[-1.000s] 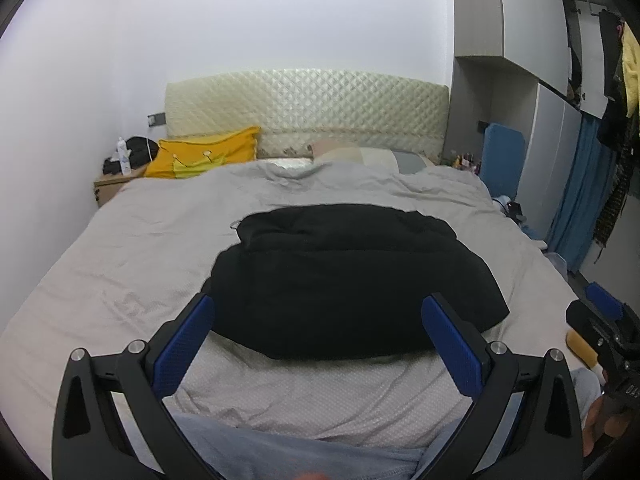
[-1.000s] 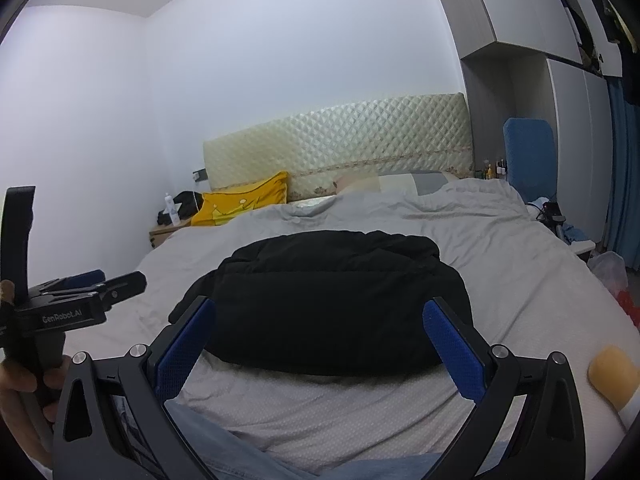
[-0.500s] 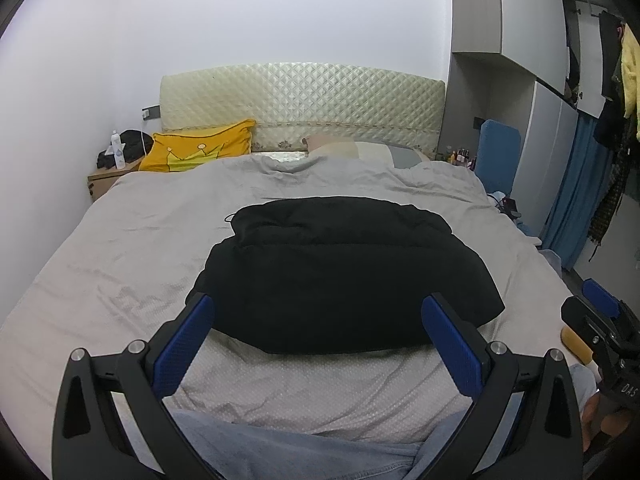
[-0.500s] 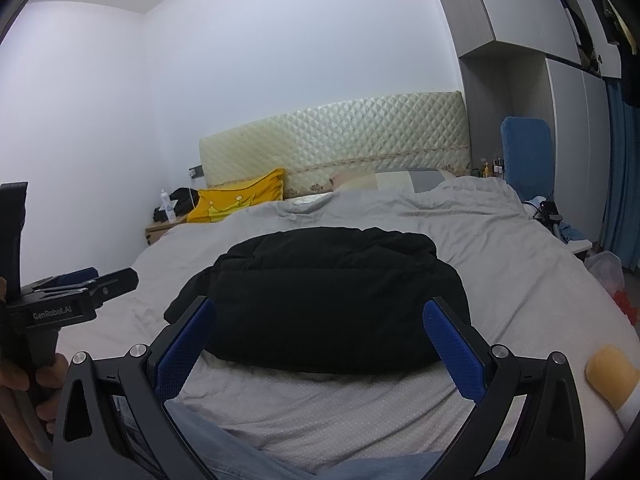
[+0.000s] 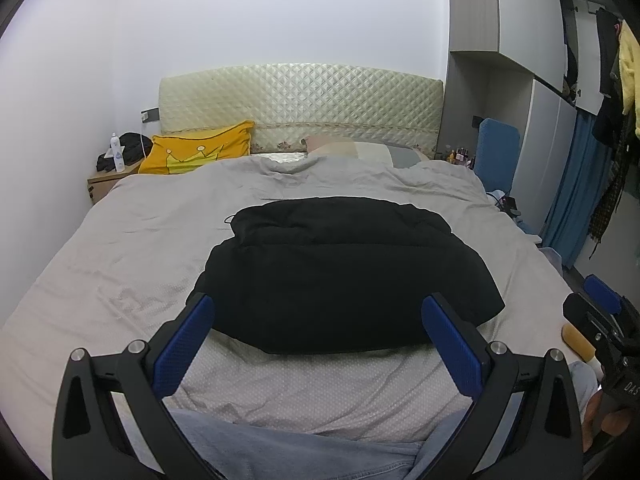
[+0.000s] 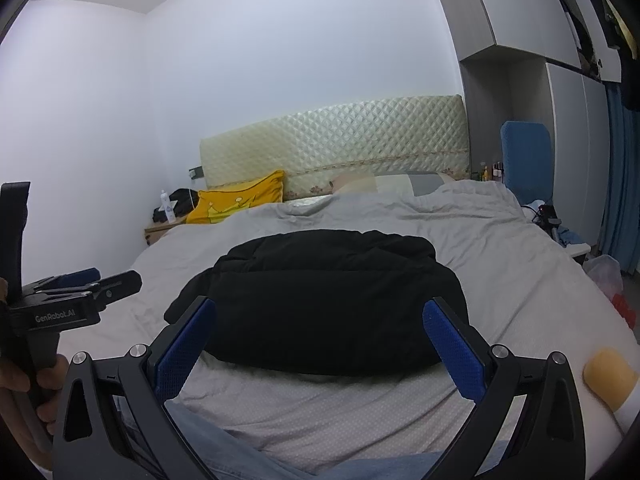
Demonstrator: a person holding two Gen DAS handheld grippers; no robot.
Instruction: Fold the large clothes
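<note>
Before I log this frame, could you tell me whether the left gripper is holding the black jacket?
No; the left gripper has its jaws wide apart and empty, short of the black jacket, which lies folded on the bed.

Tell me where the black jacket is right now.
The black jacket lies folded in the middle of the grey bedspread, central in both wrist views, just beyond the open left gripper and right gripper, neither touching it.

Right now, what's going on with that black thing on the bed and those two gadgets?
A person is folding large clothes with a two-finger tool in each hand. The black jacket lies bundled, apparently folded, on the grey bed. The left tool and right tool are both open, held back from it and gripping nothing.
</note>
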